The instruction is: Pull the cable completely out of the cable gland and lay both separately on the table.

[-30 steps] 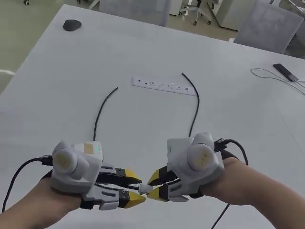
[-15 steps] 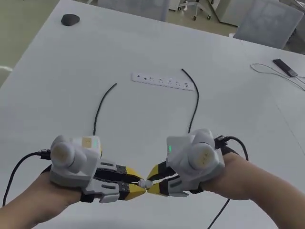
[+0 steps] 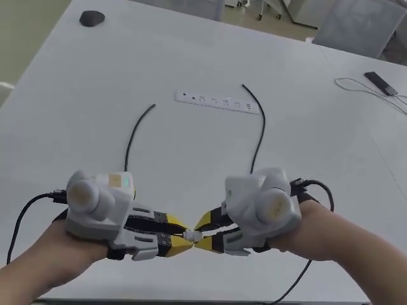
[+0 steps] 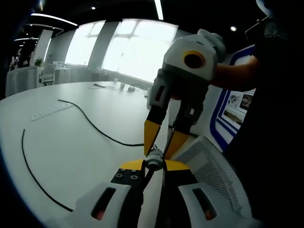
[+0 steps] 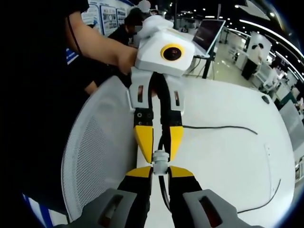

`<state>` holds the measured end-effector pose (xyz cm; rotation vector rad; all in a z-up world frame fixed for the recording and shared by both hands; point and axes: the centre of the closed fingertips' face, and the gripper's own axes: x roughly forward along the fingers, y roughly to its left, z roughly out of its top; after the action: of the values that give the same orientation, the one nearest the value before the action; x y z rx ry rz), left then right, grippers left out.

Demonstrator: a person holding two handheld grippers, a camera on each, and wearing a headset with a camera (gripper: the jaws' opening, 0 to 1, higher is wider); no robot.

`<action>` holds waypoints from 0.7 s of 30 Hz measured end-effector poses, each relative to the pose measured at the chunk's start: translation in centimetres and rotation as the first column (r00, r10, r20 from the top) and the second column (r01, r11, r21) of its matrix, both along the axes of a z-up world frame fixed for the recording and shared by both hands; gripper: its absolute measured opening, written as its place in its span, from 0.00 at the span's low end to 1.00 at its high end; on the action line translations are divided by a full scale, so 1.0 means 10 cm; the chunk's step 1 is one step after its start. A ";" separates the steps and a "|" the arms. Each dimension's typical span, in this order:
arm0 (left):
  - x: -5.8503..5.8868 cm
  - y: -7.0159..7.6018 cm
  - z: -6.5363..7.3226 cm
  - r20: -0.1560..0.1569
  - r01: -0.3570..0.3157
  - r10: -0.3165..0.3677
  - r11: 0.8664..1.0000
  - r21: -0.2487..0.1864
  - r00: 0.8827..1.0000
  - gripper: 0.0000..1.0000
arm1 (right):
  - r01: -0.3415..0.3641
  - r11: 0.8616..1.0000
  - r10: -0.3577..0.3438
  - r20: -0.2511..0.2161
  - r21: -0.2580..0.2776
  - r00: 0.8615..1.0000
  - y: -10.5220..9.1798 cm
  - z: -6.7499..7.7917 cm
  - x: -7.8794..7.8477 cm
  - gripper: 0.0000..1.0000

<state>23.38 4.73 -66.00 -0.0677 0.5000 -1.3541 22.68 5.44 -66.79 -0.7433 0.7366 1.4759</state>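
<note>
Not yet apart: left tool (image 3: 183, 237) clenched on cable gland (image 4: 153, 163), lower centre; grip of right tool (image 3: 201, 237) impossible to tell; cable (image 3: 262, 136) threaded through, nothing laid on desk (image 3: 191, 57)

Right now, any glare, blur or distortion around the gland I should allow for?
Head view: even soft light, no glare on the table, cable gland small but sharp. Left gripper view: windows blown out, heavy fisheye bend, gland crisp. Right gripper view: dim surroundings, gland and cable in focus.
</note>
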 end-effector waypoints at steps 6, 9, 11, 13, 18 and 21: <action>0.01 0.01 0.02 0.001 0.001 -0.001 1.000 -0.011 1.000 0.15 | 0.035 0.999 -0.035 -0.033 0.000 0.999 -0.09 -0.02 0.06 0.11; 0.02 0.03 0.01 0.013 0.001 -0.001 1.000 0.000 1.000 0.15 | 0.089 0.994 -0.082 -0.108 0.060 0.991 -0.07 0.05 0.06 0.13; 0.02 0.03 0.02 0.030 0.003 -0.003 1.000 0.002 1.000 0.15 | 0.119 0.989 -0.104 -0.155 0.091 0.982 -0.08 0.09 0.06 0.15; 0.03 0.03 0.03 0.048 0.000 0.000 1.000 -0.003 0.999 0.15 | 0.156 0.981 -0.129 -0.215 0.112 0.968 -0.08 0.13 0.06 0.18; 0.02 0.02 0.06 0.072 0.008 -0.008 1.000 -0.003 0.997 0.15 | 0.254 0.948 -0.173 -0.361 0.191 0.916 -0.06 0.20 0.11 0.20; 0.02 0.01 0.09 0.079 0.008 -0.008 1.000 -0.003 0.997 0.15 | 0.319 0.922 -0.181 -0.482 0.221 0.857 -0.08 0.24 0.14 0.19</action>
<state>23.59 4.84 -65.10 -0.0151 0.4316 -1.3603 24.04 4.62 -64.36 -0.0567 0.9014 1.4840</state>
